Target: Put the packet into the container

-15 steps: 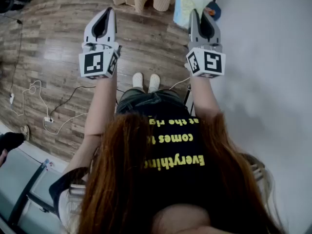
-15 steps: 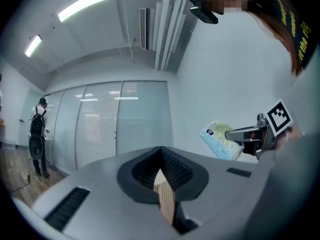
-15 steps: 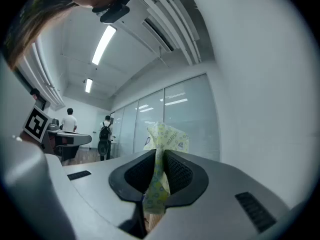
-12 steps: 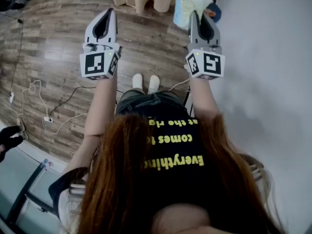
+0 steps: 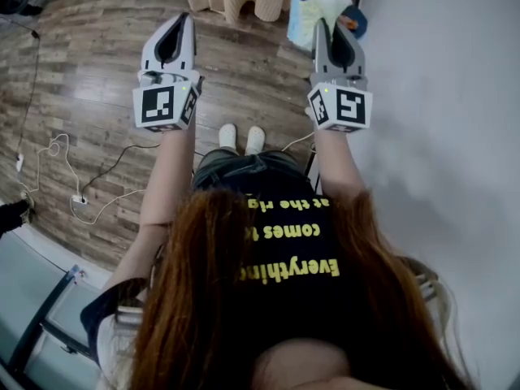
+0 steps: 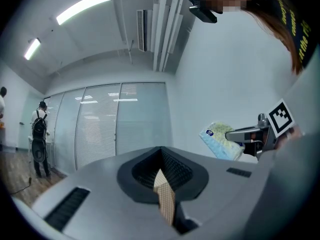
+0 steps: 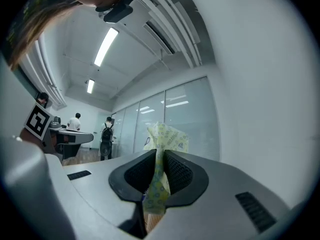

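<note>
Wooden plank floor [image 5: 89, 63] (white wall [image 5: 439, 96] beside) lies below; left tongs [image 6: 161, 159] clenched empty, right tongs [image 7: 159, 156] pinch the packet [image 7: 167, 136].

You wear a black shirt [image 5: 284, 218] with yellow letters and white shoes [image 5: 231, 134], and your left gripper [image 5: 180, 16] and right gripper [image 5: 335, 24] are grey.

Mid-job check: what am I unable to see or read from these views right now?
- The container: it shows in no view.
- Print on the packet: too small in the head view; creased between the jaws of the right hand-held gripper in the right gripper view.
- The blue object, head view: small, partly behind that gripper.
</note>
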Motion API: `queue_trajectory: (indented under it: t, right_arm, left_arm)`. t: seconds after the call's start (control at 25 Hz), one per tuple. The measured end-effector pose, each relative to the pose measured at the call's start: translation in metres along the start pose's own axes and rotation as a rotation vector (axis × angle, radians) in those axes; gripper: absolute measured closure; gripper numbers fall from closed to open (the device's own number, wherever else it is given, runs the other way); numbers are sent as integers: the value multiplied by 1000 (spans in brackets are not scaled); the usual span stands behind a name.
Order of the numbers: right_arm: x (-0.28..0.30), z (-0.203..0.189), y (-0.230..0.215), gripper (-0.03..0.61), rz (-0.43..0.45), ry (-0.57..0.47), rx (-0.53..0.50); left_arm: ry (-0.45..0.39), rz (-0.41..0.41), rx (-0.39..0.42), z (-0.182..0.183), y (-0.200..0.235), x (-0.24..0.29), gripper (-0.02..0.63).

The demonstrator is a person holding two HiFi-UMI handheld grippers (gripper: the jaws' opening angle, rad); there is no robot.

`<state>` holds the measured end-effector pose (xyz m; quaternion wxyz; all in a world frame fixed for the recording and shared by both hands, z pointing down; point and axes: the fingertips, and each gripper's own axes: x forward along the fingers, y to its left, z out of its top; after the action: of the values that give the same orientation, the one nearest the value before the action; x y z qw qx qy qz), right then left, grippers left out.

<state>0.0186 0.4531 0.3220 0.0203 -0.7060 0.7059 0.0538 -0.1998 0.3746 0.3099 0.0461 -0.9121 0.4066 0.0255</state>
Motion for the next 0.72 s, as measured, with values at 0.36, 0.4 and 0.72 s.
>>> queue_trajectory:
  t: [0.36, 0.4, 0.72]
  right_arm:
    - [9, 10, -3, 517, 46, -20, -1]
    - [8, 9, -5, 517, 51, -22, 1]
    - [29, 2, -14, 517, 71, -16, 12]
  left_arm:
    - [-11, 36, -13, 1, -4, 4, 614]
    - [-10, 40, -13, 1, -6, 2, 614]
    - [3, 73, -17, -6, 7, 15, 614]
